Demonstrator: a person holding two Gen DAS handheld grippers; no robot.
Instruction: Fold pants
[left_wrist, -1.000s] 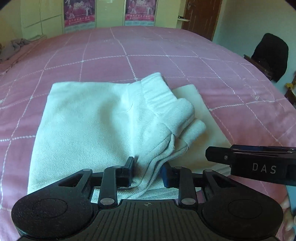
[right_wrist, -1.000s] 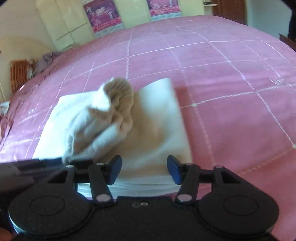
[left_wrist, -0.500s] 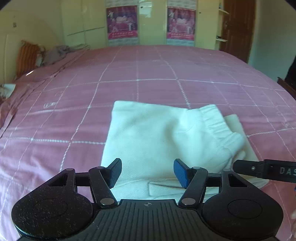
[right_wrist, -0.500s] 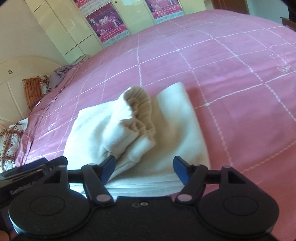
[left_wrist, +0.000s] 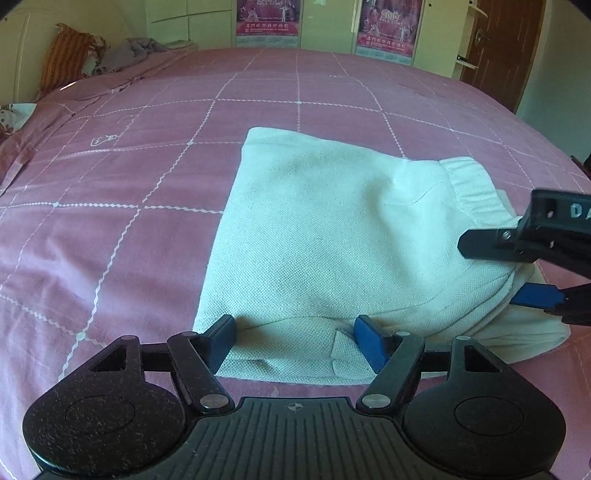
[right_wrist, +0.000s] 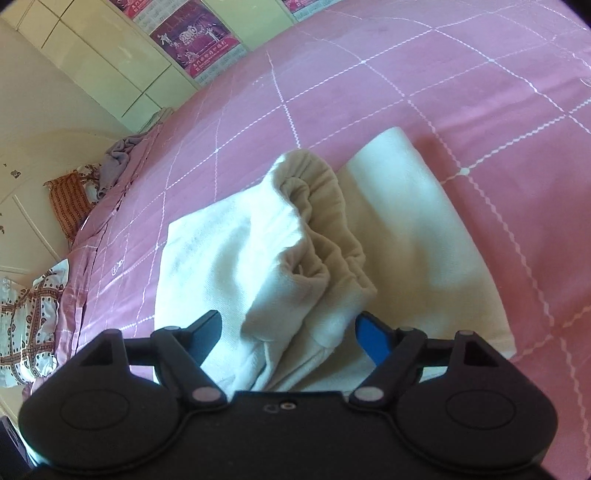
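The white pants (left_wrist: 332, 236) lie folded into a thick rectangle on the pink bedspread (left_wrist: 110, 221). Their elastic waistband (left_wrist: 469, 184) sits on top at the right. My left gripper (left_wrist: 295, 343) is open, just above the near edge of the pants, holding nothing. My right gripper (right_wrist: 288, 332) is open at the bundle's right end, with the bunched waistband fold (right_wrist: 325, 229) between its jaws. It also shows in the left wrist view (left_wrist: 517, 273), its fingers straddling the fold's right edge.
The bed is wide, with pink checked cover all around the pants. Pillows and crumpled clothes (left_wrist: 122, 55) lie at the far left. Wardrobes with posters (left_wrist: 266, 18) stand behind the bed, a brown door (left_wrist: 498, 48) at the far right.
My left gripper has let go of the pants' fold, opened wide and drawn back. The fold now lies flatter. My right gripper has moved closer onto the waistband end.
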